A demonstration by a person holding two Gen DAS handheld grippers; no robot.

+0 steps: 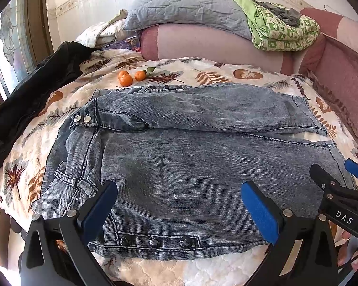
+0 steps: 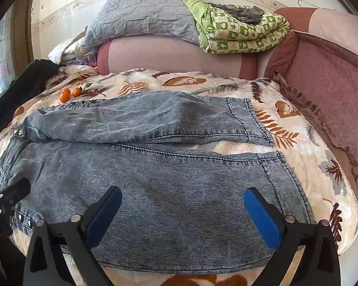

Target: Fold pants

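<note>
Two tongs, left tongs (image 1: 179, 205) and right tongs (image 2: 182, 211), spread apart, gripping nothing, above the grey denim pants (image 2: 140, 166) spread flat along the bed's (image 2: 317, 166) near edge.

Pants (image 1: 179, 166): showing mottled grey-blue acid-wash denim. Bedspread (image 2: 286, 128): displaying cream ground, rust and grey leaf print. Tangerines (image 1: 125, 78): appearing orange. Folded quilt (image 2: 241, 35): showing green-and-white checks. Hand-held gripper pads (image 1: 260, 212): showing blue.

Black tongs (image 1: 179, 205) with blue pads (image 1: 259, 211), silver screws, "DAS" lettering.
</note>
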